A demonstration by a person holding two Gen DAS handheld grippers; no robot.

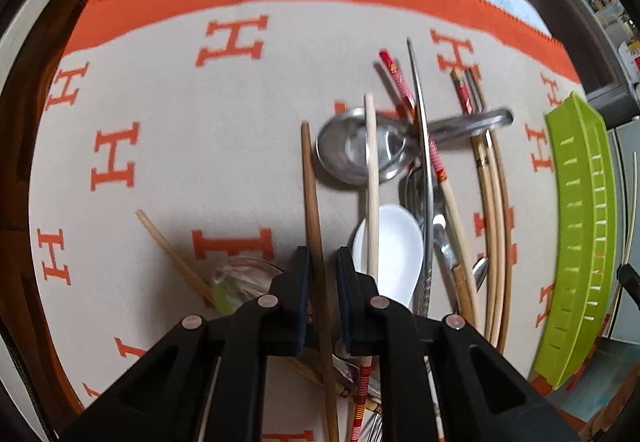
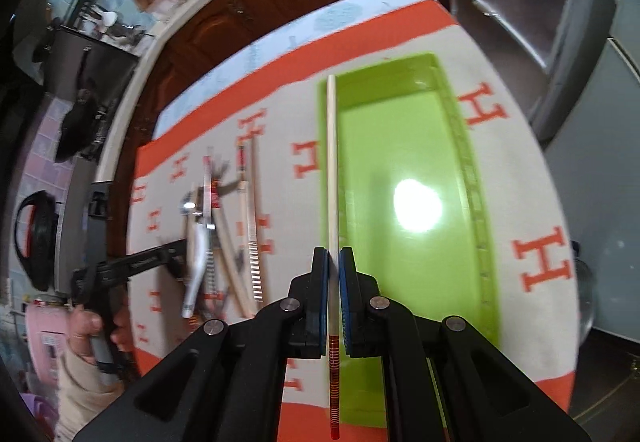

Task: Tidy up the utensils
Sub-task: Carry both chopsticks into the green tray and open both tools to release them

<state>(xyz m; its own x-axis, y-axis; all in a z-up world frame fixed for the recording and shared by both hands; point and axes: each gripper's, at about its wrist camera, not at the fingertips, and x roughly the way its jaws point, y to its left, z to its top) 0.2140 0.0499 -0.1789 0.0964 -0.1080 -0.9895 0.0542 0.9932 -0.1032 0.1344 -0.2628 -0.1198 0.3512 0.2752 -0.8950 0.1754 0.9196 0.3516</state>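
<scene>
My left gripper (image 1: 323,262) is open over a pile of utensils, its fingers on either side of a brown wooden chopstick (image 1: 312,198) with a gap on each side. Beside it lie a pale chopstick (image 1: 372,182), a white ceramic spoon (image 1: 396,242), a steel ladle (image 1: 352,148), a long metal utensil (image 1: 424,146) and several more chopsticks (image 1: 494,210). My right gripper (image 2: 333,262) is shut on a pale chopstick with a red banded end (image 2: 332,162), held above the left rim of the green tray (image 2: 404,146). The left gripper also shows in the right wrist view (image 2: 176,262).
The utensils lie on a cream cloth with orange H letters (image 1: 180,122) and an orange border. The green tray stands at the right edge in the left wrist view (image 1: 580,226). A clear glass object (image 1: 240,278) sits just left of my left fingers. Dark wooden cabinets (image 2: 280,2) are behind.
</scene>
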